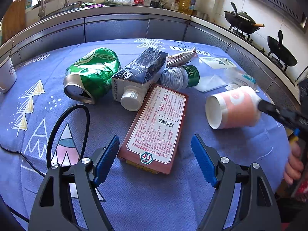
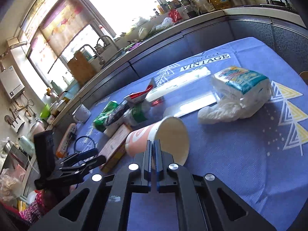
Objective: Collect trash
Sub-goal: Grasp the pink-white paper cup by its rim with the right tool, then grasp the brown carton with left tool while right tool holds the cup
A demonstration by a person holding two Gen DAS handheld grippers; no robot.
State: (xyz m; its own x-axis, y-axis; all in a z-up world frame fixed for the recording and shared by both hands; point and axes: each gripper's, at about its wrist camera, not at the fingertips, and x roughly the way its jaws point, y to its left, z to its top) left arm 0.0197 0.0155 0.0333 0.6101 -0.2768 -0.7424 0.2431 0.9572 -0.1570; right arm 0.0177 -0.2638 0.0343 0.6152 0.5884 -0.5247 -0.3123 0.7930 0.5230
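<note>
Left gripper (image 1: 155,154): wide open, blue ribbed pads (image 1: 107,159) well apart, angled down toward the surface (image 1: 154,202), hovering low, holding nothing. Seen in the right wrist view (image 2: 84,157) at lower left, jaws spread, pointing in from that side.

Right gripper (image 2: 153,154): closed, blue pads (image 2: 148,156) nearly touching, pinching the rim of a paper cup (image 2: 150,136) lying on its side. In the left wrist view, a black finger (image 1: 273,111) against the cup's (image 1: 234,107) rim end. Bare fingers of right hand (image 1: 292,165) wrapped on the handle at the frame's right edge.
</note>
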